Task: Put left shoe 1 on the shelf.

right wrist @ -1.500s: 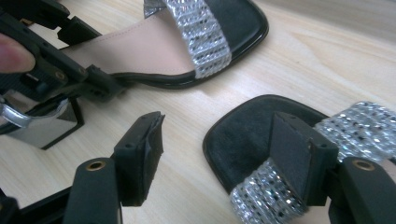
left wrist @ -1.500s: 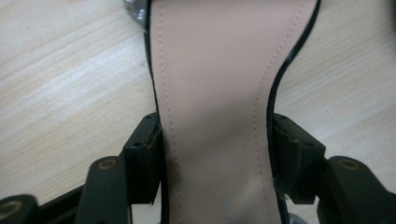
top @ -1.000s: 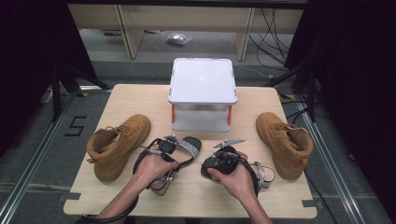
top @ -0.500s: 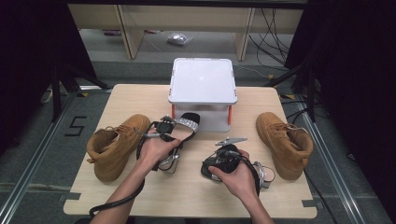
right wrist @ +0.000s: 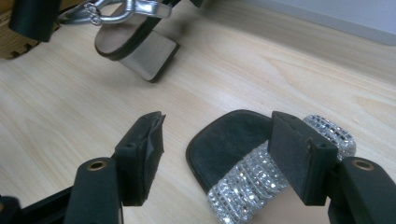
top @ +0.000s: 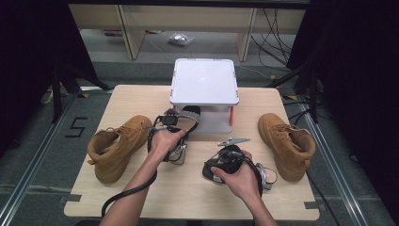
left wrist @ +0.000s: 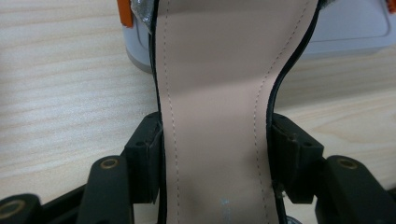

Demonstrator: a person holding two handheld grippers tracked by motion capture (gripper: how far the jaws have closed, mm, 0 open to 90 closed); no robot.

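Left boot (top: 115, 147) at the table's left edge, untouched. Left gripper (left wrist: 215, 140) clamped across the waist of a sandal (left wrist: 215, 84), lifted off the table, toe at the lower level of the white two-tier stand (top: 203, 84). Step in hand, by my reading: shelving this sandal. Next calls for sliding it level under the top tier, then releasing. Right gripper (right wrist: 217, 140) wide, holding nothing, low over the second sandal (right wrist: 261, 172) lying flat near centre. Right boot (top: 288, 143) well apart.

Around your light wooden counter (top: 141, 96) you see grey floor (top: 42, 155), pale shelving (top: 188, 19) behind, loose cables (top: 273, 28), and dark curtains (top: 28, 47).
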